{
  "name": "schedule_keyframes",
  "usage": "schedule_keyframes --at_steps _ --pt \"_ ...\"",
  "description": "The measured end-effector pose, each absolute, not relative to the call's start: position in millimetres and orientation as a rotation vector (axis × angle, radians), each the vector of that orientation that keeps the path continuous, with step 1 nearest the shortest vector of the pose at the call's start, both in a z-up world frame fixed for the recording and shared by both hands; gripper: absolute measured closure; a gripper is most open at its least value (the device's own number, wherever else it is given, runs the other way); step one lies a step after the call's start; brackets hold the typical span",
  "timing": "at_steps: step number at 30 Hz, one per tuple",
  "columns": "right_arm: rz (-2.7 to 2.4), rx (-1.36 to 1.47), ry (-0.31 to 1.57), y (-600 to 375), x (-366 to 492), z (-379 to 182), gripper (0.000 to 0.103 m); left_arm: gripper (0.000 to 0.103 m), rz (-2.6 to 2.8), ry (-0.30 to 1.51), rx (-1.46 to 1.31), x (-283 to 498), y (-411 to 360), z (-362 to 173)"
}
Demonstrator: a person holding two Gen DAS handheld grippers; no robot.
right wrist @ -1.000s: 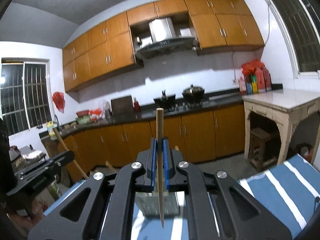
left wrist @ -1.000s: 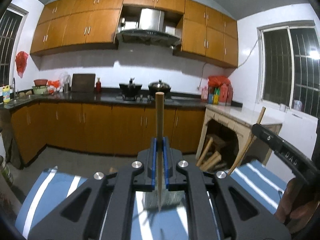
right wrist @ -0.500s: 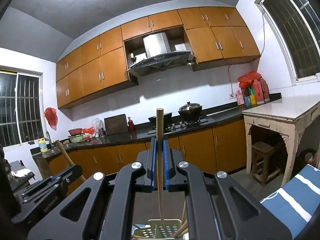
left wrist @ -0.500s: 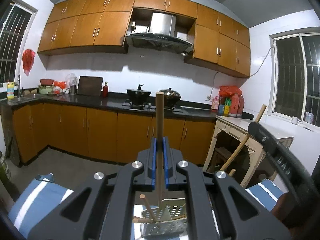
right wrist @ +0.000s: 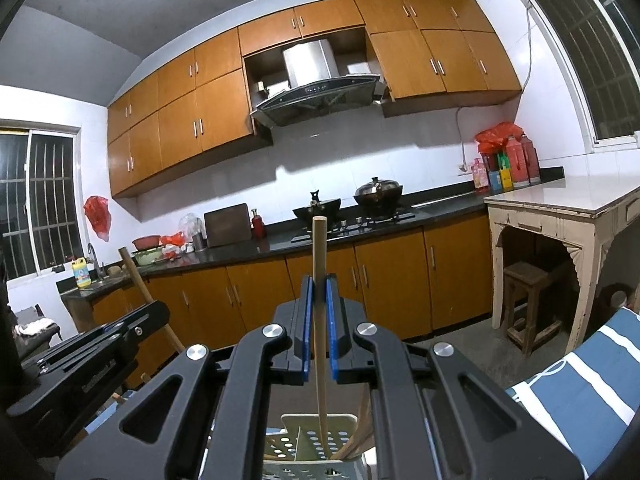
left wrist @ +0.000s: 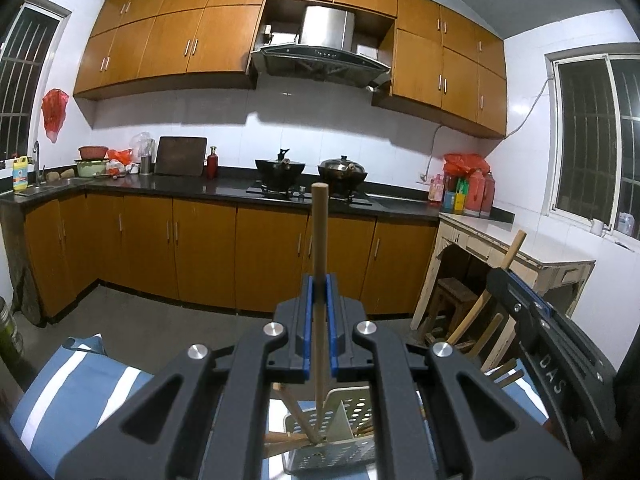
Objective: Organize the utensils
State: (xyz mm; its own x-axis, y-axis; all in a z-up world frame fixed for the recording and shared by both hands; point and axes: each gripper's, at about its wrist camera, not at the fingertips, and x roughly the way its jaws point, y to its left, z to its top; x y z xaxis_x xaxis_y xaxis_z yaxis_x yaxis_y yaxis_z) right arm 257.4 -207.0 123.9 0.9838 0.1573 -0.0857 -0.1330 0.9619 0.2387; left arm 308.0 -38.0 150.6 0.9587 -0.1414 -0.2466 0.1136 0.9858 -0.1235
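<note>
My left gripper [left wrist: 319,292] is shut on a wooden chopstick [left wrist: 320,240] held upright, its lower tip reaching into a white perforated utensil holder [left wrist: 352,408] below. My right gripper [right wrist: 319,292] is shut on another wooden chopstick [right wrist: 319,256], its lower end inside the same holder [right wrist: 308,436]. Other wooden utensils [left wrist: 296,420] lean in the holder. The right gripper with its stick shows at the right of the left wrist view [left wrist: 516,292]. The left gripper shows at the left of the right wrist view [right wrist: 100,340].
The holder stands on a blue cloth with white stripes [left wrist: 80,384], also in the right wrist view [right wrist: 580,380]. Beyond are orange kitchen cabinets [left wrist: 200,248], a stove with pots [left wrist: 312,176] and a pale side table [right wrist: 560,208] with a stool [right wrist: 524,292] under it.
Both grippers have lowered with their chopsticks, tilting up. The holder has come into view beneath them and the stick tips now reach into it.
</note>
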Motion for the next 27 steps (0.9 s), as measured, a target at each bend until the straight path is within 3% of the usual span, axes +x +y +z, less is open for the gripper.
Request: schedule_keyframes --at_steps 7,8,11,22,27 --pt "0.165 0.225 0.141 -205.0 260.0 118.1 0.095 0.095 -0.13 0.287 -0.097 311.7 -38.6 140.4" --pt "0.169 0.224 0.144 -206.1 258.5 117.4 0.091 0.093 -0.13 0.289 -0.101 311.0 -37.2 139.6" --pt "0.16 0.226 0.138 -211.2 250.4 117.8 0.063 0.077 -0.119 0.294 -0.097 306.5 -33.9 140.2" --pt "0.154 0.241 0.153 -231.6 207.2 121.2 0.062 0.07 -0.088 0.288 -0.089 264.0 -16.1 146.3" --pt "0.168 0.231 0.164 -230.9 177.8 118.7 0.053 0.063 -0.075 0.292 -0.079 228.1 -4.2 143.1"
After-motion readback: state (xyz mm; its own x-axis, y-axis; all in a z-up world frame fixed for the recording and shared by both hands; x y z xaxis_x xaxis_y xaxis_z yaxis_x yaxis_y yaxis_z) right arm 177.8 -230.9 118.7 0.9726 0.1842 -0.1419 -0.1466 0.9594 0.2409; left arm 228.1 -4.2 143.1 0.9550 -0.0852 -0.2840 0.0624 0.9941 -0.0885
